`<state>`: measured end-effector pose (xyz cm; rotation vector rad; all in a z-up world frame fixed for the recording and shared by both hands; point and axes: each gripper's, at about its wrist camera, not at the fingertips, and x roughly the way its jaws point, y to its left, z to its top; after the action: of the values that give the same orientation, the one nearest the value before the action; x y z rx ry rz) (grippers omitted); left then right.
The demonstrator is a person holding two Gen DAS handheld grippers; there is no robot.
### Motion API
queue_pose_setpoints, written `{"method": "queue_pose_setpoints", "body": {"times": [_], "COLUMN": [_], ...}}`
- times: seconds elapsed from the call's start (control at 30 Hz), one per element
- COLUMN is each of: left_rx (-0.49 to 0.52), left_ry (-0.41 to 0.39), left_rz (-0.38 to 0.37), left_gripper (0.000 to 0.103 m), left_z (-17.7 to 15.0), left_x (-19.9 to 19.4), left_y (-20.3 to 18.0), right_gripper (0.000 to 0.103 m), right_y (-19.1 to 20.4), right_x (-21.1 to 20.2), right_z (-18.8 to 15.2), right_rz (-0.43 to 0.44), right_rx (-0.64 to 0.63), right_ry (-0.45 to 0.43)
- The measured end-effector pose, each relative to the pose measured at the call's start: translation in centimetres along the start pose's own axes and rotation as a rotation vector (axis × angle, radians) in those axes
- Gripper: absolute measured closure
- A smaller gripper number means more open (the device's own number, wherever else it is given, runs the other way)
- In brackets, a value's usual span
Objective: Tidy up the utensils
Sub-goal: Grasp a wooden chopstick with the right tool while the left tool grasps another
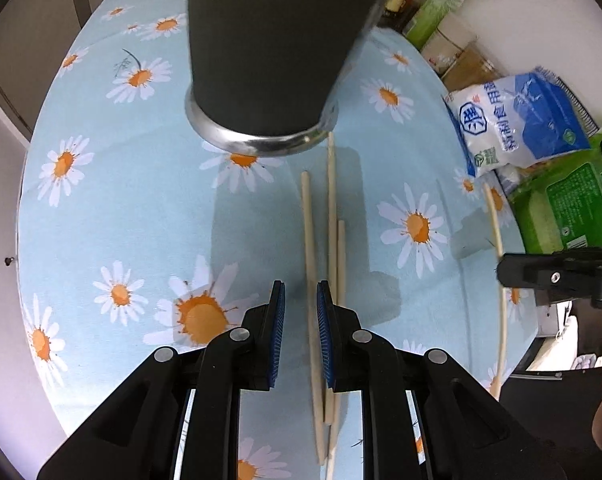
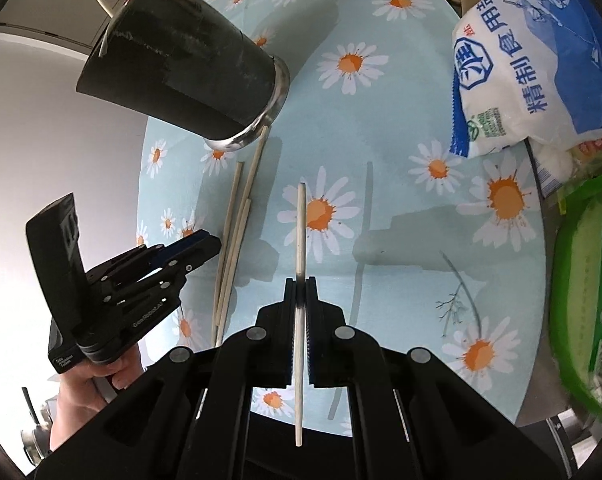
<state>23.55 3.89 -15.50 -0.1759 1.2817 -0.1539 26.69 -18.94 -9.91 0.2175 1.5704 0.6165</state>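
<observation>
Holding one pale chopstick (image 2: 300,248) in my right fingers (image 2: 300,292), I have the pads pressed together on it partway along its length, so one end sticks out ahead over the daisy-print cloth of the counter (image 2: 401,208) and the other runs back beneath the gripper. My left fingers (image 1: 300,304) stand slightly apart with nothing clamped between them, hanging above three more chopsticks (image 1: 333,216) that lie side by side on the cloth, just beside one another and roughly in line with the way I point. The far end of the longest of these reaches up to the steel base ring of the dark utensil cup (image 1: 261,48), which stands on the counter past the sticks; in the right view a few stick ends show above its rim. From the left view the held chopstick appears as a thin curved line near the counter's right edge, with the right gripper's black body over it. Along that right edge sit a blue and white bag (image 2: 533,60) and a green package (image 2: 589,280), well apart from the loose chopsticks
</observation>
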Motion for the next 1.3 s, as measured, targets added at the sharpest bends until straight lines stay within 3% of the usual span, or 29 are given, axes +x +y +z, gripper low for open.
{"method": "queue_pose_setpoints", "body": {"times": [0.13,0.43,0.57,0.87,1.3], "left_rx": [0.019,0.027,0.006,-0.036,-0.066], "left_ry": [0.013,0.052,0.061,0.068,-0.058], "left_rz": [0.077,0.141,0.17,0.141,0.025], "left_gripper": [0.088,0.089,0.098,0.099,0.099], "left_z": [0.3,1.6,2.0,2.0,-1.1], "left_x": [0.6,1.2,1.6,0.9,-4.4], "left_y": [-1.1,-2.3,-2.4,-1.3,1.2], "right_gripper": [0.098,0.098,0.098,0.098,0.098], "right_y": [-0.5,-1.1,-0.6,0.6,5.2], "right_x": [0.1,0.2,0.8,1.1,1.6], "right_z": [0.3,0.6,1.1,1.4,1.3], "right_rz": [0.021,0.065,0.081,0.066,0.019], "right_rx": [-0.015,-0.073,-0.105,-0.149,-0.183], "right_ry": [0.013,0.064,0.087,0.094,0.016]}}
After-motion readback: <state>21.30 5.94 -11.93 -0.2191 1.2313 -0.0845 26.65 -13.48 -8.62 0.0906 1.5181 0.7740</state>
